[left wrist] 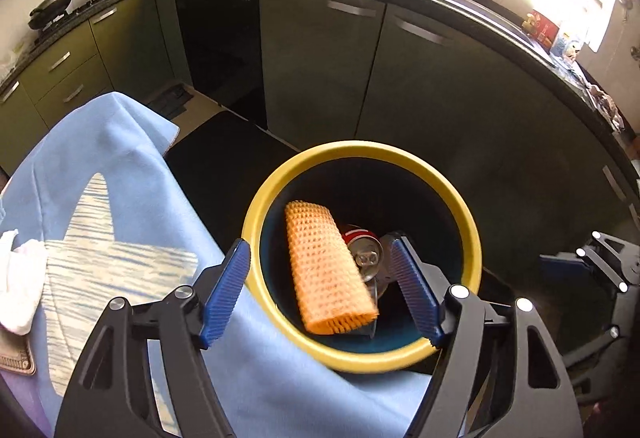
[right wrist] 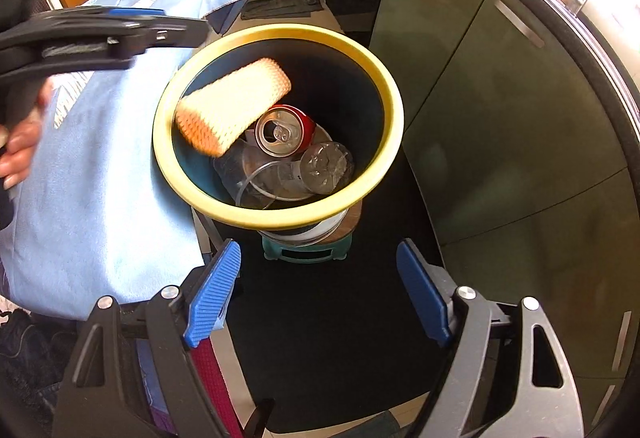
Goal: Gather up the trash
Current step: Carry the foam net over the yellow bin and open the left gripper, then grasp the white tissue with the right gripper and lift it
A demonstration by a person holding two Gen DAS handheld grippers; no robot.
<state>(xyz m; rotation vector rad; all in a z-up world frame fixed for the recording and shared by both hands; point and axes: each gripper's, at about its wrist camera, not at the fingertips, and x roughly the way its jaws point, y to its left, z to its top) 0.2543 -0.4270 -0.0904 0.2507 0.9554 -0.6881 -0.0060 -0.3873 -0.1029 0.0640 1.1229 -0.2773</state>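
A yellow-rimmed bin (left wrist: 256, 206) (right wrist: 384, 86) stands beside the blue-clothed table. An orange waffle-textured sponge (left wrist: 326, 266) (right wrist: 236, 104) is in mid-air at the bin's mouth, blurred, touching neither gripper. Inside lie a red soda can (left wrist: 362, 248) (right wrist: 284, 132) and clear plastic cups (right wrist: 320, 168). My left gripper (left wrist: 320, 286) is open over the bin, empty; it also shows from the side in the right wrist view (right wrist: 120, 34). My right gripper (right wrist: 318, 290) is open and empty, below the bin over dark floor; it shows at the right edge of the left wrist view (left wrist: 592, 270).
A blue cloth (left wrist: 120, 198) (right wrist: 100, 178) covers the table to the left, with a white rag (left wrist: 18, 278) on it. Green kitchen cabinets (left wrist: 320, 58) and a dark counter run behind. The bin rests on a teal stool (right wrist: 304, 250).
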